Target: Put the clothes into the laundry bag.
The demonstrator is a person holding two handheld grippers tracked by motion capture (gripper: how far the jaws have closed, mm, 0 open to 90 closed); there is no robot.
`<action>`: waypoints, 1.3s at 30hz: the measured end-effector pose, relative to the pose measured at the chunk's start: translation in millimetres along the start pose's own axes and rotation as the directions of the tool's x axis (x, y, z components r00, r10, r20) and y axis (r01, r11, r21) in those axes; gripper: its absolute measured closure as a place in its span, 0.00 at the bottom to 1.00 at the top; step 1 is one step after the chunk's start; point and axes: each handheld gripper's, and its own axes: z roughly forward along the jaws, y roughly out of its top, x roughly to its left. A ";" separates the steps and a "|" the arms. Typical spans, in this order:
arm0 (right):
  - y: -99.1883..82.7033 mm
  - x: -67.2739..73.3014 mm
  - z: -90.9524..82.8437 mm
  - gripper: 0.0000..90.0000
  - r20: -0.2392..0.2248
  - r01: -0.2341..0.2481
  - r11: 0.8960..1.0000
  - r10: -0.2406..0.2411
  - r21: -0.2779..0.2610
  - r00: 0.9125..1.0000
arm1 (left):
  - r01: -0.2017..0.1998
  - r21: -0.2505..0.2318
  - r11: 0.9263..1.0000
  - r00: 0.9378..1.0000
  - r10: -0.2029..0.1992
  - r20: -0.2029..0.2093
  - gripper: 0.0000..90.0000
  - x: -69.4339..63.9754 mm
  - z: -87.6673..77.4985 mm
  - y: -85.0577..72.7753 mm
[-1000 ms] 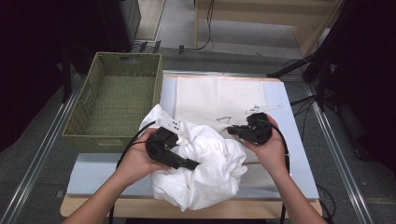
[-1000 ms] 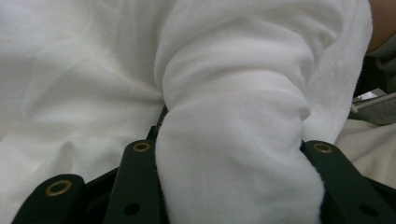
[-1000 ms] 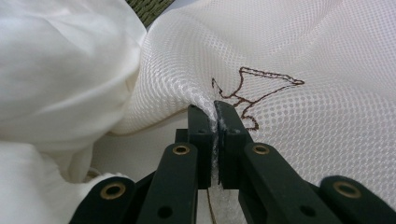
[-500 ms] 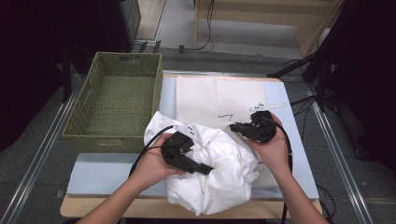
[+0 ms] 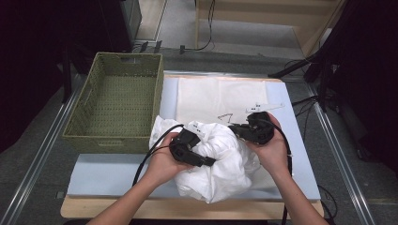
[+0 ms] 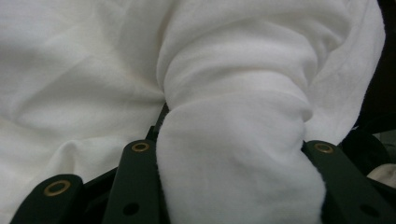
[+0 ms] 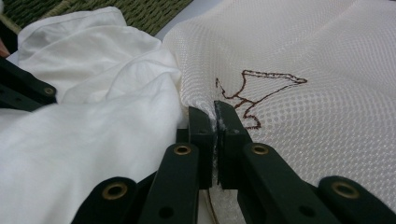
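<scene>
High view looks down; both gripper views close on white cloth (image 5: 225, 159).

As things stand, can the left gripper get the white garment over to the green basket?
Probably yes. The left gripper is shut on a thick fold of the white garment, and the green basket sits open-topped just to its left, nothing between. The right gripper pinches only the mesh bag, so it shouldn't hold the garment back.

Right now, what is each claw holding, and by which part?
The left claw grips a bunched fold of the white garment. The right claw is shut on the edge of the cream mesh bag, beside its brown stitched mark.
</scene>
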 end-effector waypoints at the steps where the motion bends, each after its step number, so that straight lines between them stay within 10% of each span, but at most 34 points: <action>1: 0.8 1.1 -0.6 0.98 0.000 0.006 1.000 -0.006 -0.005 1.000 | -0.002 0.001 1.000 1.000 0.002 0.004 0.64 0.6 1.4 0.1; 16: 16.9 22.3 -23.4 0.99 -0.029 0.032 0.999 -0.034 -0.042 0.999 | 0.004 0.042 0.999 1.000 -0.003 -0.013 0.64 -0.3 18.9 2.3; 27: 13.8 20.3 -28.0 0.99 -0.037 0.036 0.998 -0.038 -0.054 0.999 | 0.034 0.005 0.999 0.994 -0.033 -0.105 0.65 12.8 -14.3 24.4; 39: 12.5 28.7 -22.6 0.99 -0.022 0.033 0.999 -0.033 -0.030 0.999 | 0.068 -0.011 0.998 0.990 -0.069 -0.121 0.64 20.4 33.7 32.6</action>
